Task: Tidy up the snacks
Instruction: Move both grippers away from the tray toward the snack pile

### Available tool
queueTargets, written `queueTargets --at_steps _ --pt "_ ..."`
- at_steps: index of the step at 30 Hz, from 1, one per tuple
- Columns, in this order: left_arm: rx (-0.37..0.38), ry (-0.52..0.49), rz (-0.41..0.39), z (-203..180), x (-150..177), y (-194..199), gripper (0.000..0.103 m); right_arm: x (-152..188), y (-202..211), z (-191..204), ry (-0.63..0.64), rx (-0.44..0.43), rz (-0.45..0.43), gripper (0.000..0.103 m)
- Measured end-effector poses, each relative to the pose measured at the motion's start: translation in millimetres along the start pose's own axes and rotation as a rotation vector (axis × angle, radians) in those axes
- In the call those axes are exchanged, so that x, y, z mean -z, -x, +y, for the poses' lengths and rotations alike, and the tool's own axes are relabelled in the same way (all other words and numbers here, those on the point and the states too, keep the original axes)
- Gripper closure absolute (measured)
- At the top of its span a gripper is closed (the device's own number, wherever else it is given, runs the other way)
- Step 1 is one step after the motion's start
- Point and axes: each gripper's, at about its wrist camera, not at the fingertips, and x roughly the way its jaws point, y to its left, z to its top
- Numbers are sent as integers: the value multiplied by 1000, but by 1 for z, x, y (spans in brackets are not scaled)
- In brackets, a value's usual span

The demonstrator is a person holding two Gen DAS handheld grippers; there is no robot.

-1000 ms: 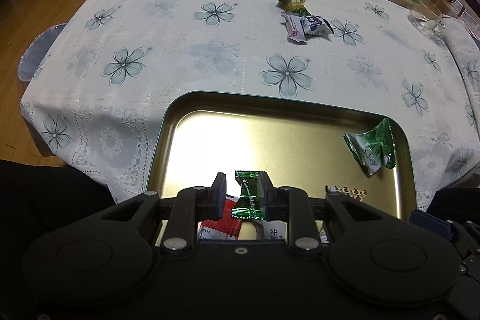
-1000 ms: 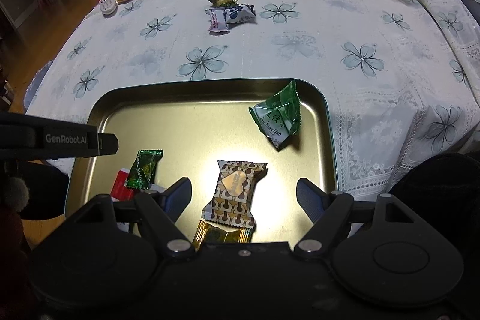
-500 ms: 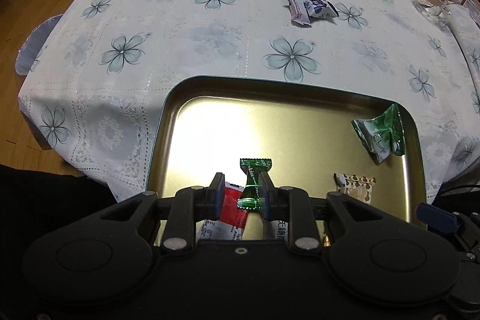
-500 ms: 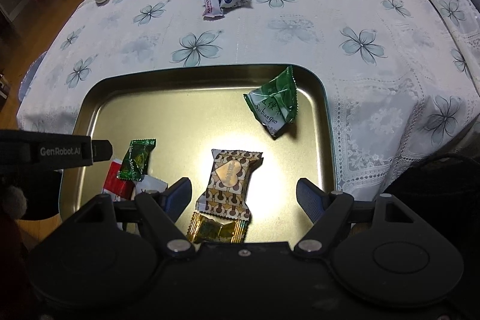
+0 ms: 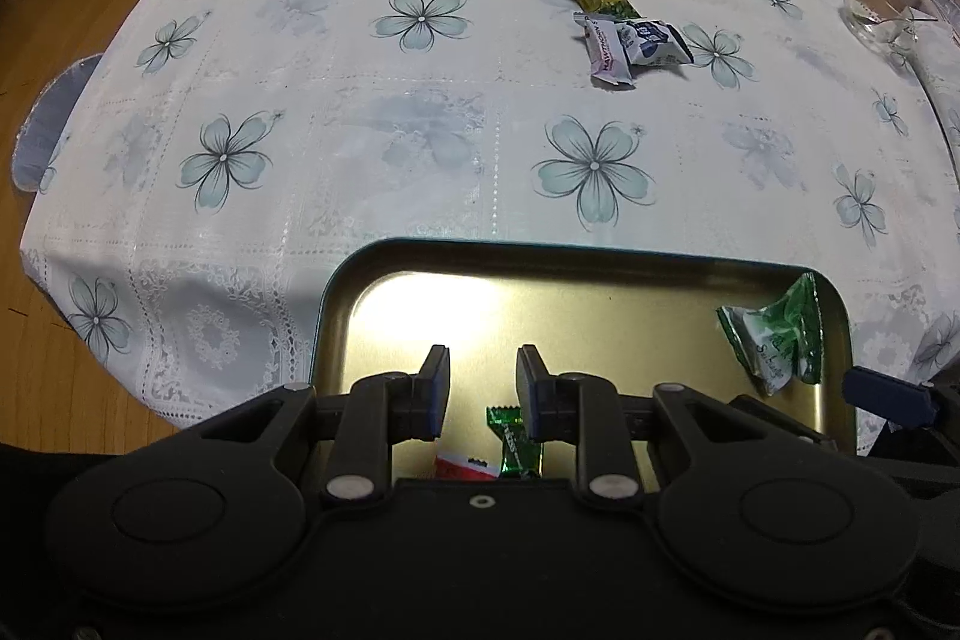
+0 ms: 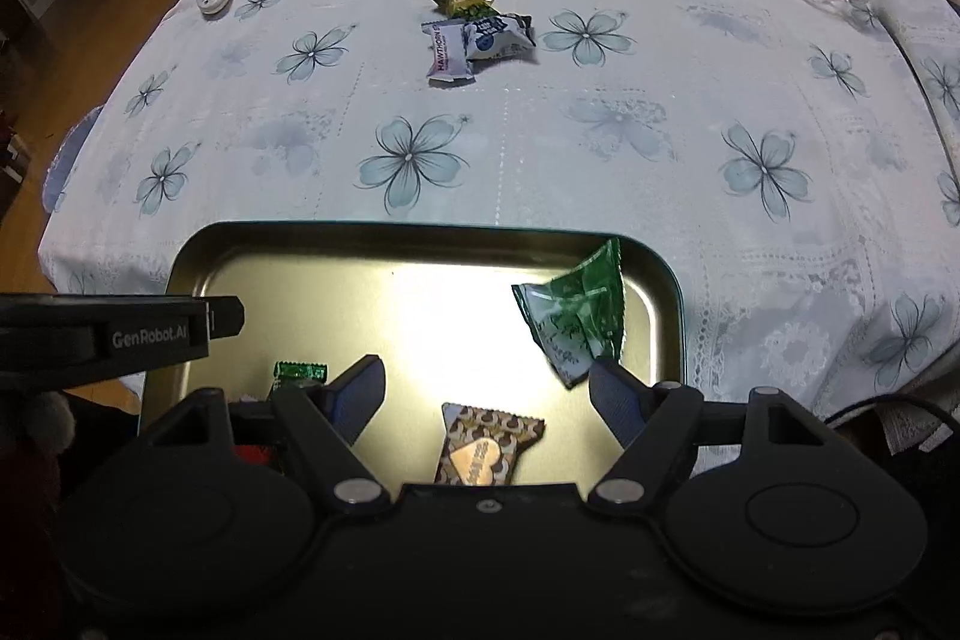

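**Both grippers hanging over the snack tray**

The gold tray (image 6: 669, 304) is sitting on the flowered tablecloth (image 5: 420, 148). The right gripper (image 6: 487, 388) is gaping wide, closing slightly, over the heart-printed brown snack (image 6: 486, 451), unseen from the left. The left gripper (image 5: 483, 382), marked "GenRobot.AI", is standing narrowly parted and empty above the small green candy (image 5: 519, 445). A "HAWTHORN" packet (image 6: 449, 55) is lying far off.

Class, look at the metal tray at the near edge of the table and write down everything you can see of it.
The tray is a shallow rectangular tin with rounded corners, a raised rim, dark teal outside and shiny gold inside that glares under the light. It sits flat on the flowered tablecloth. Inside lie a crumpled green packet at its far right corner, a brown patterned packet and a small green candy.
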Motion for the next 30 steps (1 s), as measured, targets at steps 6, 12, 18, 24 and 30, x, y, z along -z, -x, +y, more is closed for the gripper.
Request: queueTargets --at_steps 6,12,18,24,30 --pt "7 0 44 -3 -45 -18 69 -50 -22 1 -7 -5 21 28" --pt "-11 -31 40 -9 -99 -39 69 -116 -47 -9 -11 -9 10 31" --pt "-30 -10 35 -12 -145 -62 69 -176 -69 -21 -33 4 -41 32" --pt "5 77 92 -3 -168 -83 70 -227 -105 -26 -97 2 -77 42" --pt "-14 91 115 0 -179 -85 70 -275 -147 -12 -179 -52 -134 49"
